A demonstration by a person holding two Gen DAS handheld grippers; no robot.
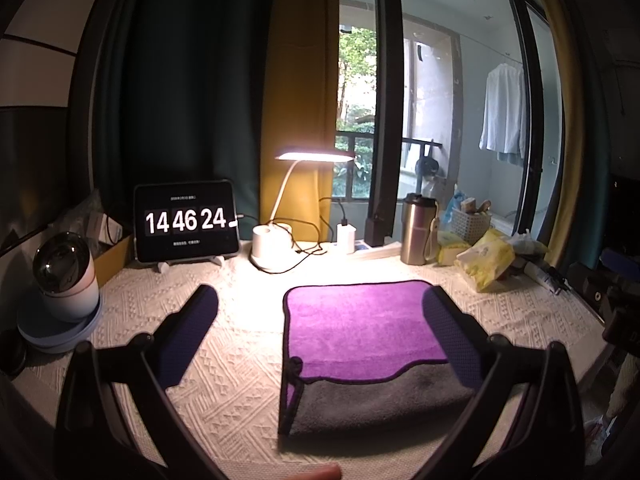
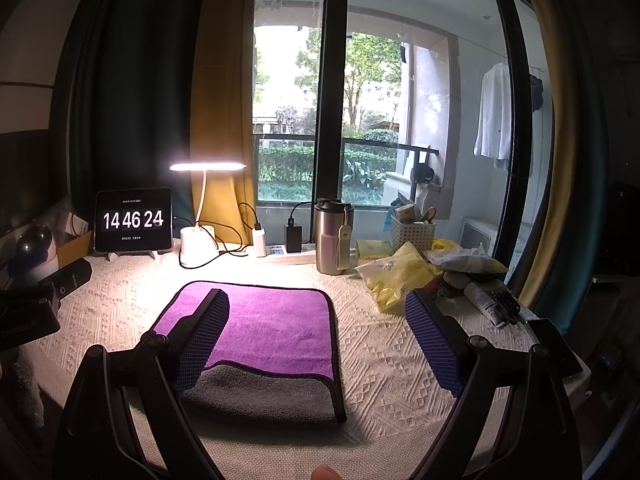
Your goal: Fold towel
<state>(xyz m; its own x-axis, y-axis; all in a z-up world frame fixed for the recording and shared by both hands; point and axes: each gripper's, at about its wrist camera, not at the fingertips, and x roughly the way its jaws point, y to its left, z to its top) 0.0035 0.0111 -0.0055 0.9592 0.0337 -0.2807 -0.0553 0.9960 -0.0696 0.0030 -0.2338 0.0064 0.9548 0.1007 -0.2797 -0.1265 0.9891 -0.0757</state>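
Observation:
A towel [image 1: 360, 328], purple on one side and grey on the other, lies folded on the cream woven tablecloth [image 1: 224, 360]; its purple layer covers the far part and a grey strip shows at the near edge. My left gripper [image 1: 320, 304] is open and empty above the towel's left edge. The towel also shows in the right wrist view [image 2: 272, 328]. My right gripper [image 2: 316, 312] is open and empty above its right edge. The left gripper's body [image 2: 44, 296] shows at the left of the right wrist view.
At the back stand a tablet clock [image 1: 186, 220], a lit desk lamp [image 1: 272, 240], chargers on a power strip [image 2: 280, 240] and a steel tumbler [image 2: 332, 236]. Yellow packets [image 2: 400, 276], a basket [image 2: 412, 232] and a tube [image 2: 484, 300] crowd the right. A mug on a blue plate [image 1: 64, 280] sits left.

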